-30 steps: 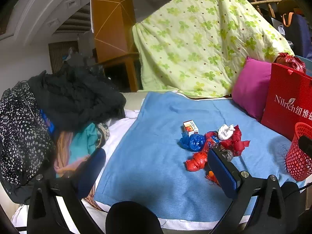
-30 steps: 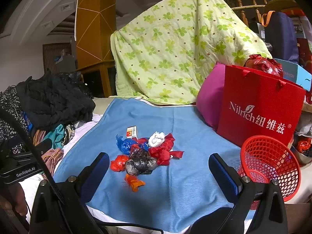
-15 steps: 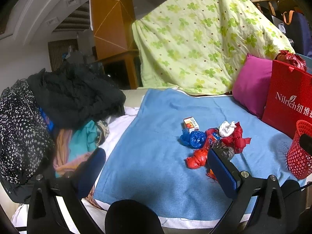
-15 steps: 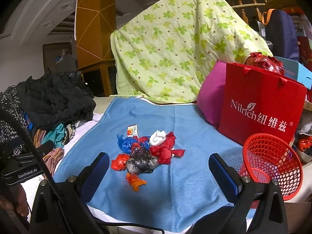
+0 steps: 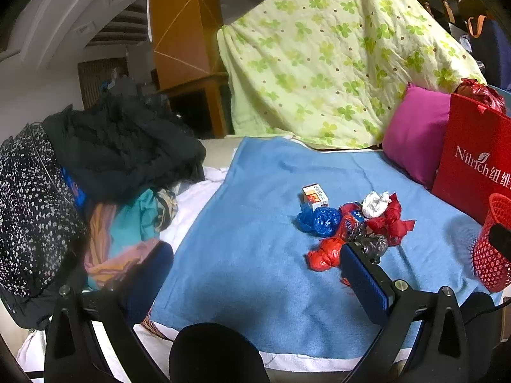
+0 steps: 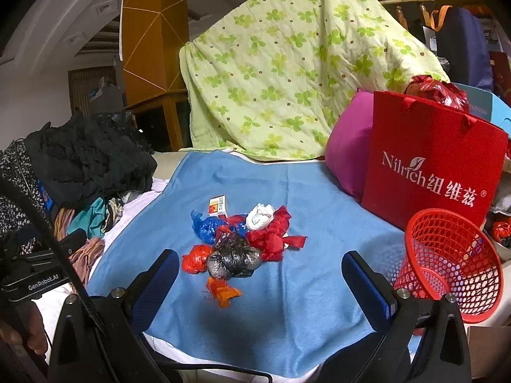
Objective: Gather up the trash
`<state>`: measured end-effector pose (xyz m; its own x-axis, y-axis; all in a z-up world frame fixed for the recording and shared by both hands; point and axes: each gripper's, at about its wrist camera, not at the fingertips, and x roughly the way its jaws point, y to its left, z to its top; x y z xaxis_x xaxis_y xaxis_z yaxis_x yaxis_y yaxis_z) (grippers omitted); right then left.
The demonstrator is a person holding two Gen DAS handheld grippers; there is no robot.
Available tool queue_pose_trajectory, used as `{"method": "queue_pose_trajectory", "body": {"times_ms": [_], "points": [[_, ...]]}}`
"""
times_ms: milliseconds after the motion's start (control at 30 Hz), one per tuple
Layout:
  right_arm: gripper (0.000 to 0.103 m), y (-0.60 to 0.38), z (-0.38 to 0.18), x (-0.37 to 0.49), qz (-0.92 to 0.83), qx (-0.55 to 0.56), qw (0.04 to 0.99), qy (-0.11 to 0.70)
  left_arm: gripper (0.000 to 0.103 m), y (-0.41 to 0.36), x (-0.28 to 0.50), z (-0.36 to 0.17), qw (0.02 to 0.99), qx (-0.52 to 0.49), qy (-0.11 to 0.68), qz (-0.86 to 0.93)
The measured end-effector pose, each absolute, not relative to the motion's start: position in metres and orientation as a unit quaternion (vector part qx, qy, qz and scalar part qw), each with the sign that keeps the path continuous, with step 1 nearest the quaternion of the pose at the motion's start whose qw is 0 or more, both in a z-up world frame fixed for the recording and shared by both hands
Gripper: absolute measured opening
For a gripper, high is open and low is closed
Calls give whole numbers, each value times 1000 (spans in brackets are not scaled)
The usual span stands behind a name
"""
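Still clear of the trash pile (image 6: pixel 238 242) heaped left of the red basket (image 6: pixel 453 265) on the blue blanket (image 6: pixel 287 319), both grippers, right (image 6: pixel 260 282) and left (image 5: pixel 255 279), show fingers wide and empty; crinkled bags could slip or snag neighbours when pinched.

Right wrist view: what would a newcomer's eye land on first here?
A heap of crumpled trash in red, blue, black and white sits mid-way on the blue towel. A red mesh basket stands at the towel's right edge, before a red paper bag. Both grippers are open and empty.
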<state>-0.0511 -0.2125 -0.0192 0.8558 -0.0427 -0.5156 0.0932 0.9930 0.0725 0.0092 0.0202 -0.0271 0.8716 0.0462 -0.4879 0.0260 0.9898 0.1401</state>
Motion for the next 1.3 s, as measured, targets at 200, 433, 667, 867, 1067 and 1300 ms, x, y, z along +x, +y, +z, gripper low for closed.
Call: {"method": "queue_pose_trajectory", "body": {"times_ms": [200, 433, 667, 867, 1067, 1300], "points": [[103, -216, -38, -40, -19, 67, 956, 286, 103, 27, 19, -40, 961, 66, 268, 7], [103, -220, -88, -5, 27, 106, 938, 329, 103, 56, 54, -73, 948, 43, 314, 27], [89, -211, -150, 55, 93, 133, 910, 381, 103, 77, 86, -105, 931, 25, 363, 27], [63, -203, -204, 107, 132, 150, 873, 444, 103, 71, 111, -123, 914, 23, 403, -34], [38, -185, -225, 120, 165, 138, 854, 474, 103, 50, 140, -140, 895, 33, 431, -113], [34, -208, -214, 95, 161, 171, 857, 458, 88, 1, 172, -154, 868, 74, 440, -218]]}}
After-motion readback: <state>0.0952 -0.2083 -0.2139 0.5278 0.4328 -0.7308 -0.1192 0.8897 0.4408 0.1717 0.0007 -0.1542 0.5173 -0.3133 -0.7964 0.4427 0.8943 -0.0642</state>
